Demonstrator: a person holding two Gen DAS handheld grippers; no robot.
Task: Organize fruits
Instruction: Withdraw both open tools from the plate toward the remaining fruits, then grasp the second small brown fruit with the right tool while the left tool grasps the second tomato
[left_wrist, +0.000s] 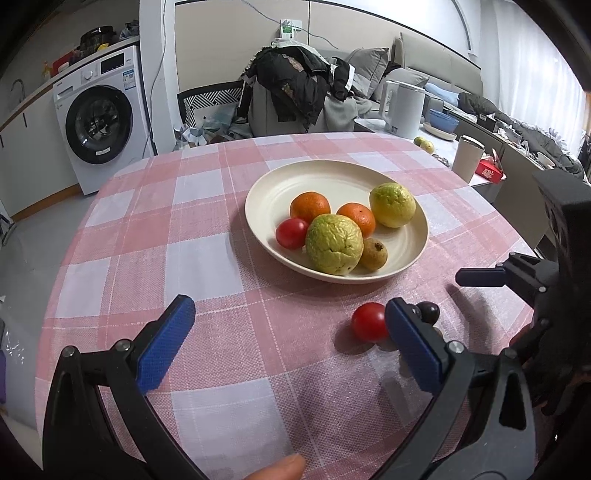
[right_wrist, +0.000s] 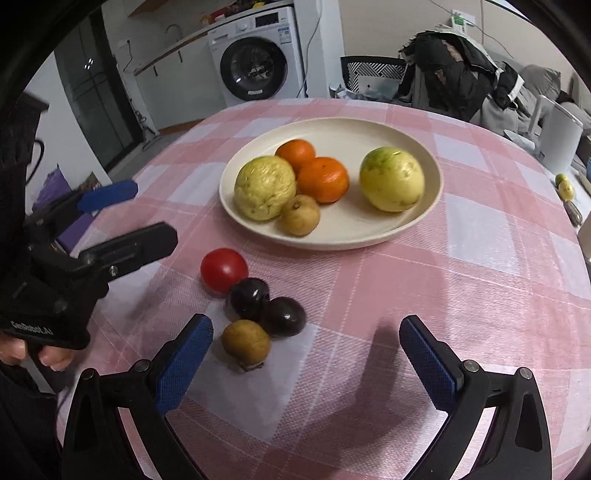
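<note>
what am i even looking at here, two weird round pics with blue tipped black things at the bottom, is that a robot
No robot: a person holds a hand-held claw in each hand, and a fisheye camera on each one looks out along its blue fingers, which is why the pictures look round. One picture is from the left claw, the other from the right claw. Both are open and hold nothing.

On the pink checked tablecloth sits a cream plate with two green-yellow fruits, two oranges, a small brown fruit and, seen only from the left, a red tomato. Loose in front of the plate lie another red tomato, two dark plums and a brown fruit.
</note>
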